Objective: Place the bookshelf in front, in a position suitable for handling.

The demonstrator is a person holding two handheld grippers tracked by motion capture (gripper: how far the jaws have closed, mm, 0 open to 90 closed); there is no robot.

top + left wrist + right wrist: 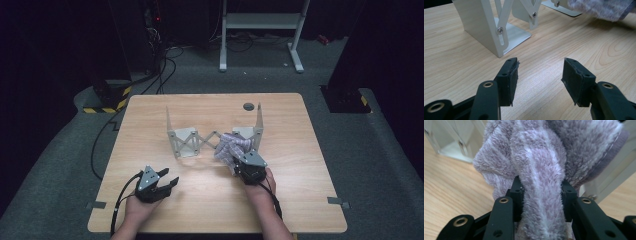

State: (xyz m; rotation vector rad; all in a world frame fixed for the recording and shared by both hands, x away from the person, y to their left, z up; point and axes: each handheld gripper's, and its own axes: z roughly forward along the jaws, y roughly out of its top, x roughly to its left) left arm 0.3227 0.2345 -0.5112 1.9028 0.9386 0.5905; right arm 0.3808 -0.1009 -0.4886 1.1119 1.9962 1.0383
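The right gripper (541, 192) has its jaws clamped on the purple towel (541, 157), just near of the rack's (187, 140) right end; the left gripper (540, 75), jaws wide and empty, sits well left on the counter (150, 115).

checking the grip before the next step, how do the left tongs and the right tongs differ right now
The left tongs stand open with nothing between the pads, while the right tongs are closed on a bunched fold of the purple towel. The left tongs sit over bare table, short of the white folding rack; the right tongs are at the rack's right end, where the towel hangs against it. Both are black, hand-held, and point toward the rack.
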